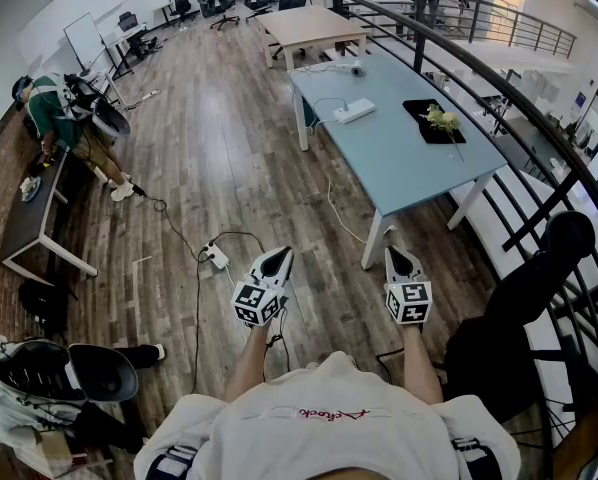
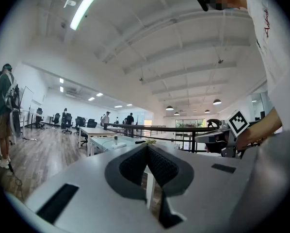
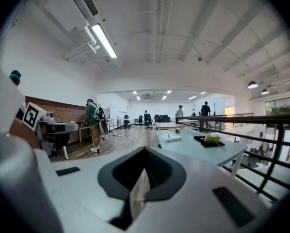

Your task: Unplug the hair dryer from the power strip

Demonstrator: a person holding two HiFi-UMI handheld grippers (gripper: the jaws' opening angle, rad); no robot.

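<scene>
A white power strip (image 1: 354, 111) lies on the pale blue table (image 1: 399, 158) ahead of me, a white cable running from it toward a small grey object (image 1: 357, 69) at the table's far end; I cannot tell whether that is the hair dryer. The strip also shows in the right gripper view (image 3: 172, 138). My left gripper (image 1: 278, 256) and right gripper (image 1: 392, 253) are held side by side above the wooden floor, well short of the table. Both are shut with nothing between the jaws (image 2: 146, 147) (image 3: 145, 150).
A black tray with a plant (image 1: 438, 120) sits on the table's right side. A second white power strip (image 1: 216, 256) with black cables lies on the floor just ahead of me. A curved black railing (image 1: 539, 118) runs along the right. A person in green (image 1: 64, 118) stands far left.
</scene>
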